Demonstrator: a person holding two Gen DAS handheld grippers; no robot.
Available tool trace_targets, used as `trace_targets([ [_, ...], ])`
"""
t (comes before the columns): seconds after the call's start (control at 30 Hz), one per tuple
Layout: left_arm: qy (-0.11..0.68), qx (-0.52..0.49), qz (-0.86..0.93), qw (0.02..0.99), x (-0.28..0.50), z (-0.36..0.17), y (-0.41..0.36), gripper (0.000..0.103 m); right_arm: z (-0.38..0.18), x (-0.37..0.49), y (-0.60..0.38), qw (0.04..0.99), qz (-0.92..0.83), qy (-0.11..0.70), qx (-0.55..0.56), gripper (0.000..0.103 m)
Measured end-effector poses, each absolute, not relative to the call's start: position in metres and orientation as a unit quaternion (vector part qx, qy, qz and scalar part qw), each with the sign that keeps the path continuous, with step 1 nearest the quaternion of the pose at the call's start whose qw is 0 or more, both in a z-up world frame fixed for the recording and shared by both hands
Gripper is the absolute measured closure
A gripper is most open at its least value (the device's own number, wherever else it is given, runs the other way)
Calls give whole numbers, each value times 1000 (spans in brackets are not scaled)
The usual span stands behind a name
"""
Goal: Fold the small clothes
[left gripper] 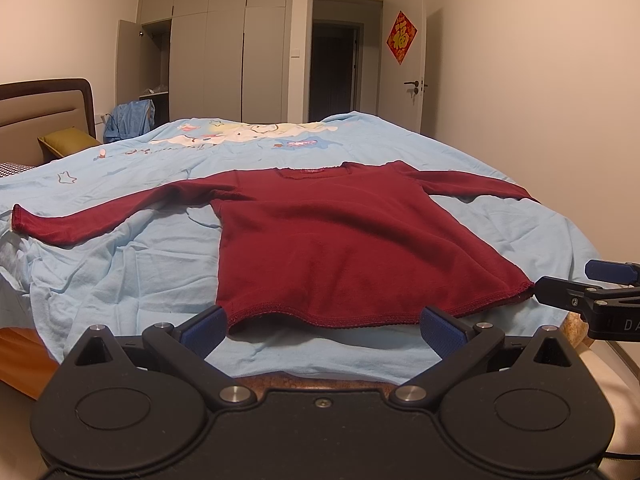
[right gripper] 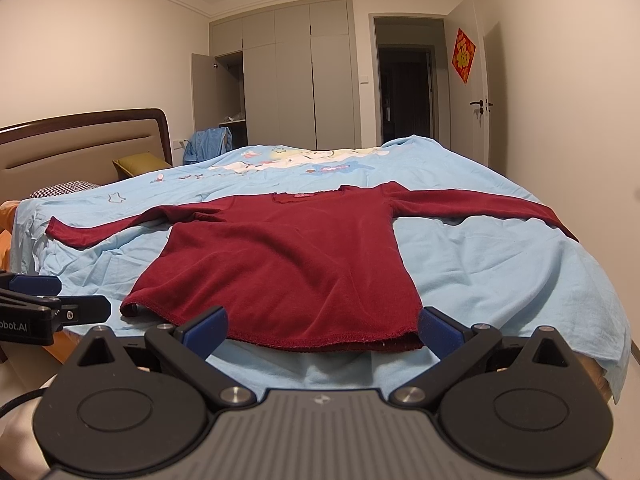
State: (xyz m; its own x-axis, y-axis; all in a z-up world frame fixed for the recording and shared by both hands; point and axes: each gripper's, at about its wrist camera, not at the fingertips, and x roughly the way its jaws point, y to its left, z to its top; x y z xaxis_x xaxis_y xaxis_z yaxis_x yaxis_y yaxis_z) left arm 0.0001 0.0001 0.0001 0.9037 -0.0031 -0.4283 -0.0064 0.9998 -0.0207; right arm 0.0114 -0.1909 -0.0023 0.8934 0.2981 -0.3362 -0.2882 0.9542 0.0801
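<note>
A dark red long-sleeved top (left gripper: pixel 332 236) lay flat and face-up on the pale blue cartoon-print bedsheet (left gripper: pixel 120 264), sleeves spread wide, hem nearest the bed's foot and slightly overhanging the edge. The left gripper (left gripper: pixel 322 326) and the right gripper (right gripper: pixel 322 326) both stood released, jaws wide apart, just short of the hem and grasping nothing. The likely trouble was a pinch that caught the loose sheet along with the hem, or took only the top layer, so the fold would drag crooked. Legible writing was sparse: "obot.AI" on the left gripper's side in the right view, "DA" on the right's, and a red door hanging (left gripper: pixel 401 37) bearing 福.
</note>
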Motion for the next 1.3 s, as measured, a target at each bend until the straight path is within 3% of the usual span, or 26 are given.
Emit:
trace_targets([
  [1.3, 221, -11, 1, 975, 0, 0, 0, 1, -3, 13, -192, 972, 151, 178, 15, 0],
])
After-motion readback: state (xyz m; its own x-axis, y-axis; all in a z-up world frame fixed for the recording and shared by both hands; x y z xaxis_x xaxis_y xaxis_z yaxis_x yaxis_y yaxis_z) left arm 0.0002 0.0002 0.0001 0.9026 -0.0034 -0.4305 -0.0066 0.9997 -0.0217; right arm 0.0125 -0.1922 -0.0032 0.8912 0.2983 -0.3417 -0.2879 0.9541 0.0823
